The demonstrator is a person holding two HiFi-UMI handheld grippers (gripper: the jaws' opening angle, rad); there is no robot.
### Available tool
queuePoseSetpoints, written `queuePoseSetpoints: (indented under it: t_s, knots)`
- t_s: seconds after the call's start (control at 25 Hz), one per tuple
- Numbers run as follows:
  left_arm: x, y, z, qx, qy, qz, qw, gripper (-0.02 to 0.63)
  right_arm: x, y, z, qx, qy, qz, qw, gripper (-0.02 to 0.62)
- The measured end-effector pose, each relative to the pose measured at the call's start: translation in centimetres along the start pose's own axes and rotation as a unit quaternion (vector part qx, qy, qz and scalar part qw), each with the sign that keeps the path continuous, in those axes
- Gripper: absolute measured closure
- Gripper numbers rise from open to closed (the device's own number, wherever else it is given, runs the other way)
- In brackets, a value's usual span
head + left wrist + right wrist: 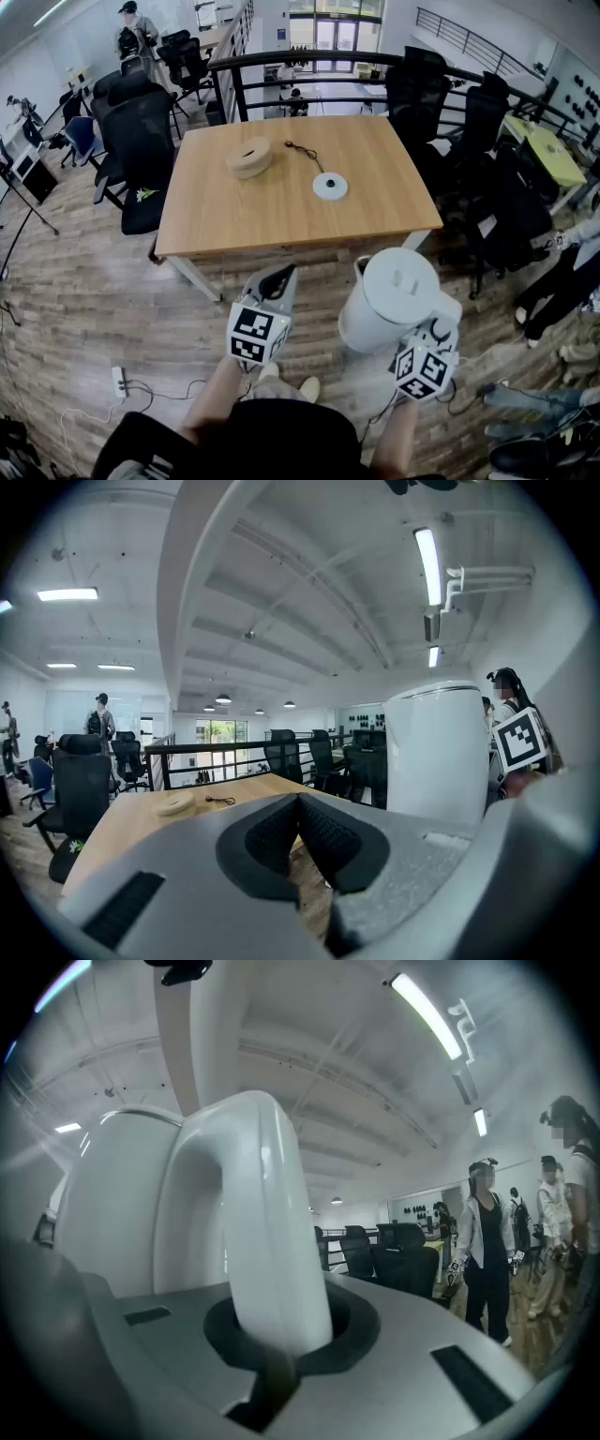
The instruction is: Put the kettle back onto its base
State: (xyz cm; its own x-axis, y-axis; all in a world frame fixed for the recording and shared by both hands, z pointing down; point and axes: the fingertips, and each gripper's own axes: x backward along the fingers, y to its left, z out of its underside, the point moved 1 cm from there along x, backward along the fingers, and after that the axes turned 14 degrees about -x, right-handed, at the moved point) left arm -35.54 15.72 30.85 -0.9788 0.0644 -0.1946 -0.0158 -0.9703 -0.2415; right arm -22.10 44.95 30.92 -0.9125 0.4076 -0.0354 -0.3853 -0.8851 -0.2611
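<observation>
One kettle [398, 295] hangs beyond the bench's [375, 159] near edge, its handle [262, 1222] pinched by the right tool [277, 1335]. Stiff, smooth plastic, probably heavier if filled, so the handle is the sound hold. Beside it the left tool [298, 803] is pressed together, empty. Its base [330, 186] sits mid-bench.
</observation>
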Motion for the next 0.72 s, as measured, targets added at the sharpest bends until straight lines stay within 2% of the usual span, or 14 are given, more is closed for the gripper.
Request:
queuePoseSetpoints:
  t_s: [0.72]
  knots:
    - [-4.0, -3.3, -2.3, -0.002, -0.003, 0.013, 0.9999, 0.609, -1.6, -4.4, -1.5, 0.002, 0.007, 0.01, 1.0, 0.581]
